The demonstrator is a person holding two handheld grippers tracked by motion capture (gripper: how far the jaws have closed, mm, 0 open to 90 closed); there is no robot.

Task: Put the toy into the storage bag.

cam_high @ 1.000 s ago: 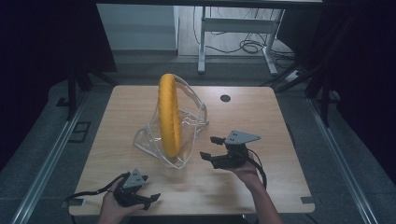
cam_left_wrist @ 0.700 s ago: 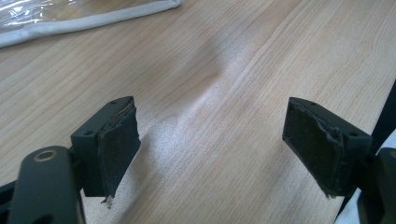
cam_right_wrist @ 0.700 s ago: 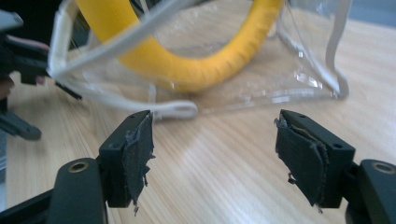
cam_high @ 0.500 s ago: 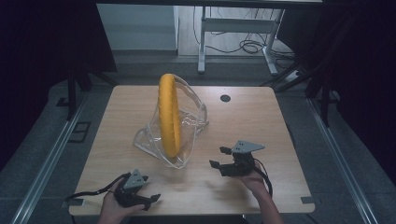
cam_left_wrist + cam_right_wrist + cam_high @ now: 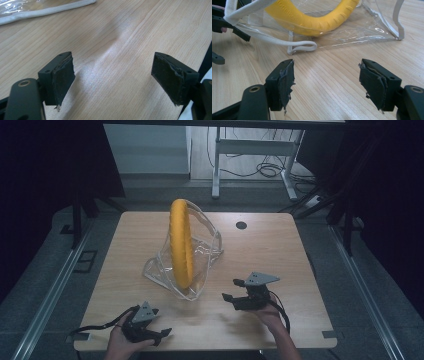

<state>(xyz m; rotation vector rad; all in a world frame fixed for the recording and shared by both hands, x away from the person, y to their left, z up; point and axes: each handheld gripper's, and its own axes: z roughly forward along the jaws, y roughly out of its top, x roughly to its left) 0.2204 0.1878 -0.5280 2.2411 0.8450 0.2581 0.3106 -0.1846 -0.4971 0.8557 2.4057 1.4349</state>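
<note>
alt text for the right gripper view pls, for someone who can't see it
A yellow ring sits inside a clear plastic bag on a wooden table, just beyond the right gripper, whose two black jaws stand open with nothing between them. A white strap loop of the bag lies on the wood ahead of the jaws.

The wooden table [image 5: 280, 250] has a pale grain and rounded corners. A small dark round grommet [image 5: 241, 225] sits in its top near the far edge, right of the middle. Beyond the far edge stands a white metal desk frame [image 5: 260, 147] on a grey floor [image 5: 160, 187], with black cables [image 5: 260, 169] lying loose between its legs. Metal rails [image 5: 47, 295] run along the floor past the table's left and right edges. Dark curtains [image 5: 45, 165] hang on both sides.
</note>
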